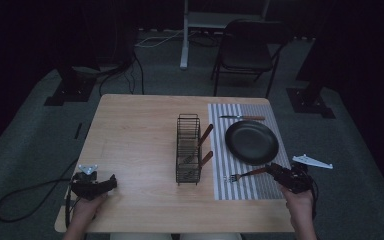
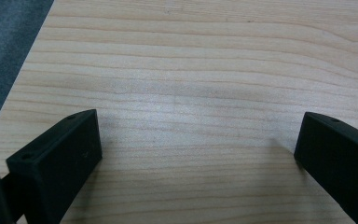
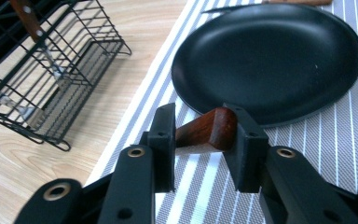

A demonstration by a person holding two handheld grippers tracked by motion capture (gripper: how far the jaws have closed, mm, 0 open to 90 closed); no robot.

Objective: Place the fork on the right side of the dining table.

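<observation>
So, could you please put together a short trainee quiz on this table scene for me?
1. True or false: the left tongs hold a spoon.
2. What lies between the right tongs? A) a knife blade B) the fork's wooden handle C) the rim of a cup
3. How many wooden-handled utensils stand in the wire basket?

Key: 1. False: they stand open over the bare table. 2. B. 3. Two.
</observation>
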